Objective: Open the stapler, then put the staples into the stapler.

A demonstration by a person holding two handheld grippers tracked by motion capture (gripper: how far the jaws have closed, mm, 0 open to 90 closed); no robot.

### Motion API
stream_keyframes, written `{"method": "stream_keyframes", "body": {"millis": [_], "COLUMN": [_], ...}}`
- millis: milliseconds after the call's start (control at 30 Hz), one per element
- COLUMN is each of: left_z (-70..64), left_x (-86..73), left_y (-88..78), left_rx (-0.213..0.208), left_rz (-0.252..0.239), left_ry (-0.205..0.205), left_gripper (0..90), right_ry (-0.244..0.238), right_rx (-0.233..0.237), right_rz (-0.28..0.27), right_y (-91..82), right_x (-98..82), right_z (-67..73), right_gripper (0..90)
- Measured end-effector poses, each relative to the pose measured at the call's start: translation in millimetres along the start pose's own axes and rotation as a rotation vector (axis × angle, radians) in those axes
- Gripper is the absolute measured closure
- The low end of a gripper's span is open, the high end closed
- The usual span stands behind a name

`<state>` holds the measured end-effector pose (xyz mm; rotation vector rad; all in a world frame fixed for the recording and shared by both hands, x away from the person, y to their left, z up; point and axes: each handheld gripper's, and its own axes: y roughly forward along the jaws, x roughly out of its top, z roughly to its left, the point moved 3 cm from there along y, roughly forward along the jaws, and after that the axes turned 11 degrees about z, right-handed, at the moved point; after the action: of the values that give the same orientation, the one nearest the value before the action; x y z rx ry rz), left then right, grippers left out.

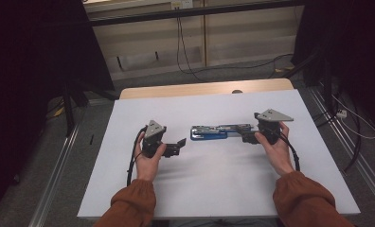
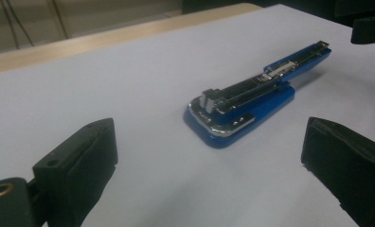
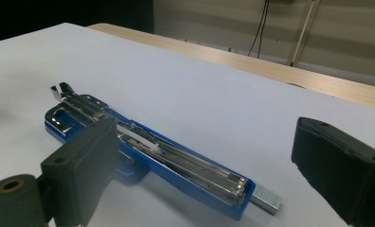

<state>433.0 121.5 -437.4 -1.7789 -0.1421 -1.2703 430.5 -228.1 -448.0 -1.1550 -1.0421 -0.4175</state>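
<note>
A blue stapler lies flat in the middle of the white table top, its metal staple channel exposed on top. My left gripper is just left of it and open; in the left gripper view the stapler lies ahead of the jaws, apart from them. My right gripper is at the stapler's right end, also open. In the right gripper view that end of the stapler reaches in between the jaws, no pad pressing on it, and a strip of staples pokes out.
A wooden table edge runs along the far side of the white surface. Cables hang and trail on the floor behind. Metal rails flank the table, and dark curtains stand at both sides.
</note>
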Motion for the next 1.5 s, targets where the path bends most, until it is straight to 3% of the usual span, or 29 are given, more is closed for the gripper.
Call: {"method": "stream_keyframes", "body": {"millis": [100, 200, 367, 567, 600, 633, 700, 833, 933, 1000, 1100, 1233, 1500], "left_z": [-0.8, -3.1, -4.4, -7.7, -6.6, -6.4, -6.3, -8.7, -11.3, -13.7, -15.6, -17.3, -16.7], "left_x": [-2.6, -8.3, -16.9, -24.4, -25.6, -27.1, -28.8, -29.0, -33.2, -38.2, -44.6, -47.1, -51.4], "left_y": [-10.7, -18.2, -29.5, -42.8, -44.9, -47.0, -50.3, -59.1, -62.9, -63.7, -63.4, -69.3, -71.8], "left_rx": [-0.023, -0.019, -0.02, -0.006, -0.008, -0.029, -0.048, -0.038, -0.023, -0.024, -0.032, -0.037, -0.044], "left_rz": [-0.021, -0.015, -0.002, -0.025, -0.029, -0.041, -0.054, -0.087, -0.08, -0.069, -0.035, -0.043, -0.031], "left_ry": [-0.013, 0.003, -0.002, 0.001, -0.011, -0.051, -0.064, -0.028, -0.003, -0.001, -0.006, -0.012, 0.016], "left_gripper": [5.2, 5.2, 5.1, 4.8, 4.8, 4.8, 4.7, 4.7, 4.6, 4.6, 4.7, 4.7, 4.8], "right_ry": [0.016, 0.033, 0.024, 0.041, 0.044, 0.041, 0.043, 0.045, 0.041, 0.039, 0.044, 0.038, 0.044], "right_rx": [0.016, 0.036, 0.025, 0.021, 0.018, 0.015, 0.014, 0.02, 0.032, 0.043, 0.084, 0.108, 0.131], "right_rz": [0.002, 0.009, 0.017, 0.016, 0.019, 0.03, 0.038, 0.044, 0.048, 0.059, 0.117, 0.161, 0.188], "right_y": [-0.9, -0.6, -1.6, -4.0, -4.2, -4.4, -4.1, -5.1, -6.3, -7.5, -8.0, -5.9, -3.1], "right_x": [-0.2, -1.3, -1.2, 0.5, 0.3, 0.0, -0.5, 0.8, 2.0, 2.6, 1.8, 1.3, 9.0], "right_z": [-0.5, -1.0, -2.3, -7.5, -8.5, -9.3, -10.6, -10.3, -10.9, -12.1, -12.9, -15.5, -22.3], "right_gripper": [7.0, 6.4, 8.1, 4.6, 4.7, 4.6, 4.4, 3.6, 3.8, 3.7, 3.3, 5.7, 5.6]}}
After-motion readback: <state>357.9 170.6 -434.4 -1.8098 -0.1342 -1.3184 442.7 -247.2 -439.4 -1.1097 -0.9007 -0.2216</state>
